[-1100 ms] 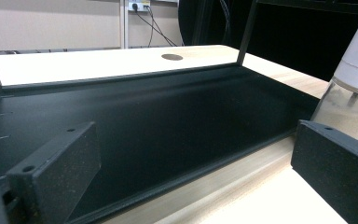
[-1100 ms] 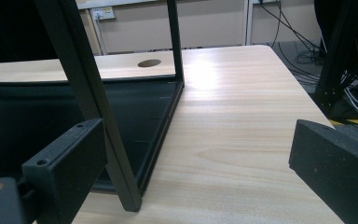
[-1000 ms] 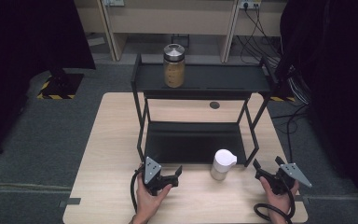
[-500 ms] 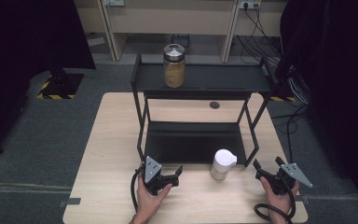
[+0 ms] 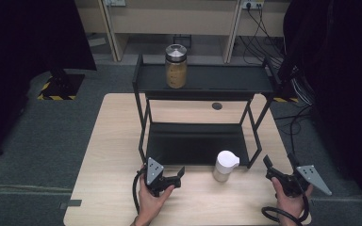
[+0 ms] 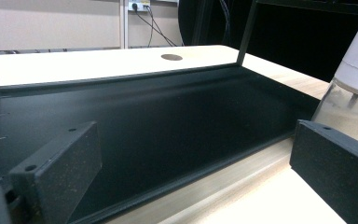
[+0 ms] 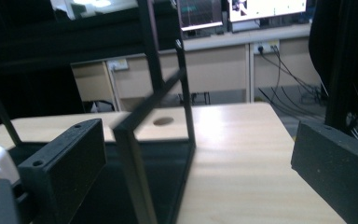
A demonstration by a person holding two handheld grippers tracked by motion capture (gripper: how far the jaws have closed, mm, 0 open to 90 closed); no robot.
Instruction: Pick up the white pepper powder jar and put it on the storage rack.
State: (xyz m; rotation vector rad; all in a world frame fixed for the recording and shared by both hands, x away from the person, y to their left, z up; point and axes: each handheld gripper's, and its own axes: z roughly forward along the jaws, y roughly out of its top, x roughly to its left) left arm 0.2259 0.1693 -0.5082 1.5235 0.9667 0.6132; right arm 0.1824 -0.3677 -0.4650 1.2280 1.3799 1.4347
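Your left gripper rests on the table with its jaws spread, just off the front edge of the rack's lower shelf. The white-capped bottle stands between both grippers, bare wood around it. Your right gripper, jaws spread, sits beside the rack's front leg.

A black two-tier metal rack stands on the far half of the wooden table, its lower shelf resting flat on the tabletop. A glass jar with a metal lid stands upright on the upper shelf, left of centre. A round cable hole sits in the tabletop near the far edge, under the rack. Cables hang against the far wall. A yellow-and-black striped base lies on the floor beyond the table's far left corner.
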